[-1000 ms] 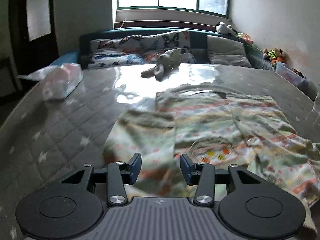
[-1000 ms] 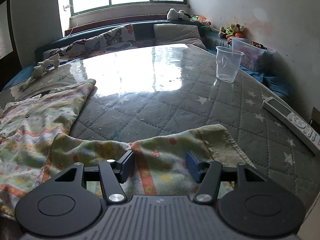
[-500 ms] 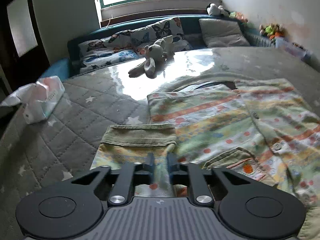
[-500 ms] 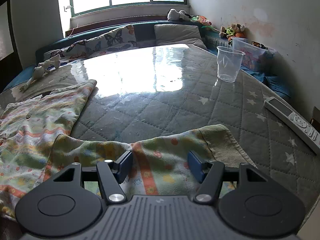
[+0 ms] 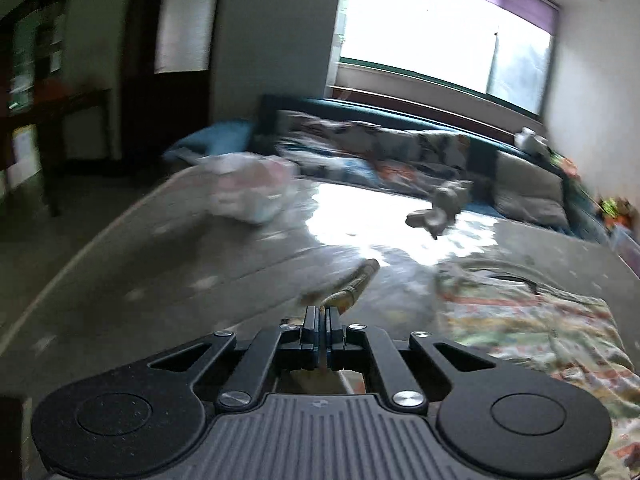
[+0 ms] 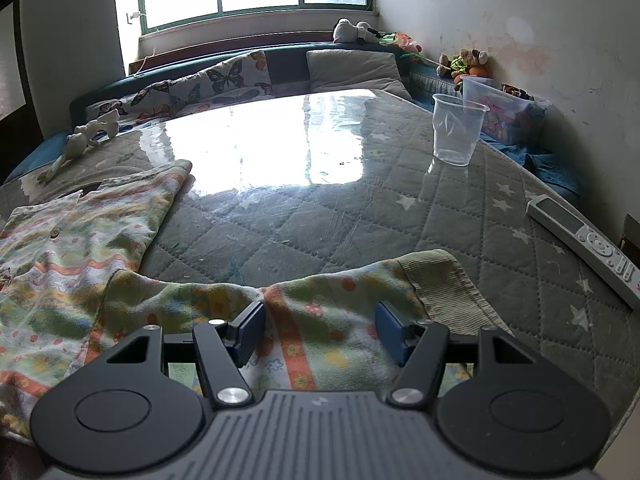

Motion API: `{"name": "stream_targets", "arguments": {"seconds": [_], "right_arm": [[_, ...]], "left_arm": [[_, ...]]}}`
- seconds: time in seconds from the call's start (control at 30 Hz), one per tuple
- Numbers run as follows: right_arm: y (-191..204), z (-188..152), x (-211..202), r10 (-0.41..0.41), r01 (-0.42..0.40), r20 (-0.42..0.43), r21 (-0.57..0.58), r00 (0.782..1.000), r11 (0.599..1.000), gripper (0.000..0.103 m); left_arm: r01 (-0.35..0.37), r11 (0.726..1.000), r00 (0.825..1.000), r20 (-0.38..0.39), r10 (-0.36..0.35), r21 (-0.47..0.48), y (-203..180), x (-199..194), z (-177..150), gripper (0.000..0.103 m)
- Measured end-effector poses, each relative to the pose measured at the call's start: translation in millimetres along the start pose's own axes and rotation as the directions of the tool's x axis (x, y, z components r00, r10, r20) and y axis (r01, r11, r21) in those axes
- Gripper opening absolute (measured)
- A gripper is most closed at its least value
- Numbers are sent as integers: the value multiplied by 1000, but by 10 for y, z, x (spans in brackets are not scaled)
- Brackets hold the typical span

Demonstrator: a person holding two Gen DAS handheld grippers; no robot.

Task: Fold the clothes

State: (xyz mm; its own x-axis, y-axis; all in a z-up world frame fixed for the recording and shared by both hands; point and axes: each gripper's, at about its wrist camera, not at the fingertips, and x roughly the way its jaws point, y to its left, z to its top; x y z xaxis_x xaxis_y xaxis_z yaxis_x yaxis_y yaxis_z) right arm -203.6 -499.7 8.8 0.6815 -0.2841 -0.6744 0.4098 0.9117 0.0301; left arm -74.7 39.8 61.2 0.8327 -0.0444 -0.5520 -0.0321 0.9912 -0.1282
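A small patterned shirt [image 6: 80,232] with orange, green and yellow stripes lies spread on the quilted grey table top [image 6: 300,216]. My left gripper [image 5: 322,316] is shut on the left sleeve [image 5: 352,288] and holds it lifted, its ribbed cuff pointing away; the view is blurred. The shirt body [image 5: 532,320] lies to the right of it. My right gripper [image 6: 316,324] is open and low over the right sleeve [image 6: 320,308], whose ribbed cuff [image 6: 444,284] lies flat to the right.
A clear plastic cup [image 6: 456,128] stands at the far right, a remote control [image 6: 588,244] lies near the right edge. A tissue pack [image 5: 248,188] is at the far left, a plush toy [image 5: 440,208] at the back. Cushions and a clear box line the far side.
My left gripper closed on the left sleeve and lifted it up and to the left, swinging the view. My right gripper stayed open over the right sleeve, nearly still.
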Motion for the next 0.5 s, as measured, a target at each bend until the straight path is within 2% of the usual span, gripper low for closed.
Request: {"name": "stream_targets", "arguments": {"seconds": [0.07, 0.4, 0.5], "right_arm": [[2, -1, -1, 0, 0, 0, 0, 1000, 1000, 64], [-2, -11, -9, 2, -2, 6, 0, 1000, 1000, 65], [12, -2, -2, 1, -1, 4, -4, 1000, 1000, 66]], "left_arm": [[-48, 999, 999, -20, 48, -22, 144, -29, -108, 4], [-183, 977, 979, -106, 172, -110, 553, 24, -425, 3], [-175, 979, 981, -109, 163, -102, 572, -28, -432, 3]]}}
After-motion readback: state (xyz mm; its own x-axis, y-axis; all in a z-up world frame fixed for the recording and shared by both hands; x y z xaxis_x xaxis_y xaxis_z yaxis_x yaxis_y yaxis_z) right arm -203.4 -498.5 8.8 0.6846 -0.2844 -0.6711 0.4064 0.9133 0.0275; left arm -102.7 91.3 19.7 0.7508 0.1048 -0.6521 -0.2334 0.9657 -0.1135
